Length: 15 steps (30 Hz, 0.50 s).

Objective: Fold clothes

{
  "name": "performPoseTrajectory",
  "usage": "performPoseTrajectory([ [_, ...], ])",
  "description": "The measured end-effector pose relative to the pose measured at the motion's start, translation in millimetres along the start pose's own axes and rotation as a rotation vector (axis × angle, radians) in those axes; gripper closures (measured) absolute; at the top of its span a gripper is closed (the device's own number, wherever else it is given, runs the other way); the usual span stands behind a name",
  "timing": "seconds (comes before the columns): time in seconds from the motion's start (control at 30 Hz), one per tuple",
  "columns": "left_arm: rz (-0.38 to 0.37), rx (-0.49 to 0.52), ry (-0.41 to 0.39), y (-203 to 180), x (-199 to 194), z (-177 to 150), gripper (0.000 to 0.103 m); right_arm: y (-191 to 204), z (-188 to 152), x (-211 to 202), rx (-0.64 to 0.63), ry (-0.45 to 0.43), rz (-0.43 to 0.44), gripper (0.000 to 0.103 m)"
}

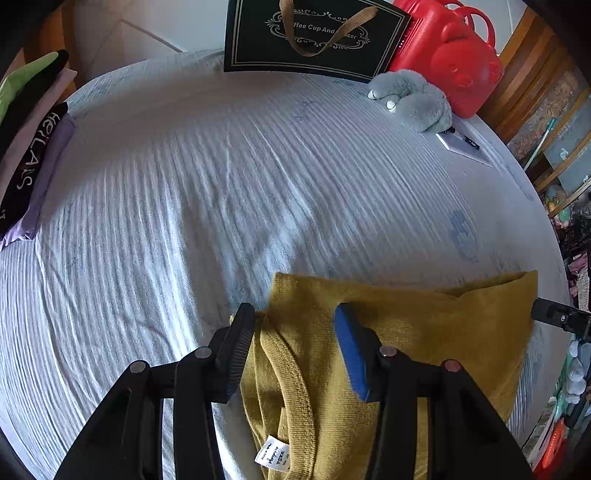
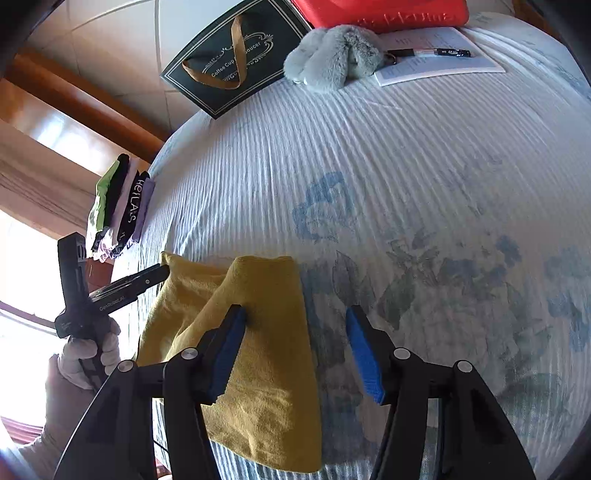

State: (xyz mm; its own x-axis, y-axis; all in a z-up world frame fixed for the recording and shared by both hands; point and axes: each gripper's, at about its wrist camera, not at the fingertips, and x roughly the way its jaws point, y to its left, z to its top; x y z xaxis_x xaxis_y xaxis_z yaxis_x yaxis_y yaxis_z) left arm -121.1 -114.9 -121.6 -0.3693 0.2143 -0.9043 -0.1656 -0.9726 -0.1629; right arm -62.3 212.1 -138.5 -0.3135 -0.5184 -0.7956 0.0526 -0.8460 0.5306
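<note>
A folded mustard-yellow shirt (image 1: 406,332) lies at the near edge of a bed with a striped white-and-blue cover (image 1: 240,166). Its ribbed collar and white label face me in the left wrist view. My left gripper (image 1: 295,325) is open, its jaws standing over the collar end of the shirt. In the right wrist view the shirt (image 2: 266,350) lies under the left finger of my open right gripper (image 2: 295,325), whose right finger is over bare cover. The left gripper (image 2: 147,277) shows there at the shirt's far left edge, held by a gloved hand.
A stack of folded clothes (image 1: 29,147) sits at the bed's left edge. At the far end stand a black gift bag (image 1: 314,33), a red bear-shaped case (image 1: 450,51), a grey plush toy (image 1: 413,99) and a paper with a pen (image 2: 436,55).
</note>
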Motion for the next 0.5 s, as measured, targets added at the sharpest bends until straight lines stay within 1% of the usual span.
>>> performPoseTrajectory([
  [0.03,0.005,0.017,-0.009,-2.4,0.3,-0.4,0.070,-1.2,1.6,6.3,0.007,0.013,0.003,0.044],
  [0.07,0.012,0.024,-0.014,-3.4,-1.2,-0.9,0.087,-2.5,3.2,12.6,0.014,0.026,0.006,0.044],
  [0.1,0.020,0.026,-0.019,-3.7,-3.3,-1.4,0.100,-2.9,3.2,17.8,0.015,0.036,0.003,0.046],
  [0.13,0.029,0.028,-0.023,-4.0,-5.5,-1.9,0.100,-1.8,2.1,20.1,0.004,0.037,0.003,0.055],
  [0.17,0.035,0.024,-0.046,-2.8,-12.6,-2.8,0.100,0.9,1.1,18.8,-0.009,0.027,-0.003,0.081],
  [0.2,0.047,0.013,-0.076,-0.5,-22.9,-3.7,0.100,3.9,0.3,17.0,-0.023,0.016,-0.009,0.086],
  [0.27,0.091,-0.014,-0.139,5.5,-44.3,-5.6,0.100,6.2,-0.9,10.2,-0.035,-0.021,-0.042,0.086],
  [0.3,0.145,-0.024,-0.168,10.2,-52.2,-5.6,0.100,5.7,-0.9,7.3,-0.032,-0.039,-0.052,0.086],
  [0.33,0.207,-0.031,-0.194,15.3,-58.8,-4.9,0.100,3.6,0.5,5.7,-0.023,-0.057,-0.080,0.086],
  [0.37,0.212,-0.053,-0.182,23.5,-58.0,-3.1,0.100,1.3,2.1,4.3,-0.014,-0.075,-0.112,0.081],
  [0.4,0.191,-0.080,-0.151,33.0,-53.9,-0.8,0.100,-3.3,4.8,4.5,0.016,-0.072,-0.129,0.061],
  [0.43,0.161,-0.093,-0.127,37.4,-51.0,-0.8,0.100,-8.2,7.7,5.1,0.050,-0.065,-0.142,0.051],
  [0.47,0.127,-0.099,-0.107,39.5,-48.7,-1.7,0.100,-10.6,8.2,1.4,0.069,-0.067,-0.118,0.045],
  [0.5,0.092,-0.105,-0.086,41.7,-46.4,-2.6,0.099,-12.6,8.1,-3.0,0.086,-0.069,-0.087,0.045],
])
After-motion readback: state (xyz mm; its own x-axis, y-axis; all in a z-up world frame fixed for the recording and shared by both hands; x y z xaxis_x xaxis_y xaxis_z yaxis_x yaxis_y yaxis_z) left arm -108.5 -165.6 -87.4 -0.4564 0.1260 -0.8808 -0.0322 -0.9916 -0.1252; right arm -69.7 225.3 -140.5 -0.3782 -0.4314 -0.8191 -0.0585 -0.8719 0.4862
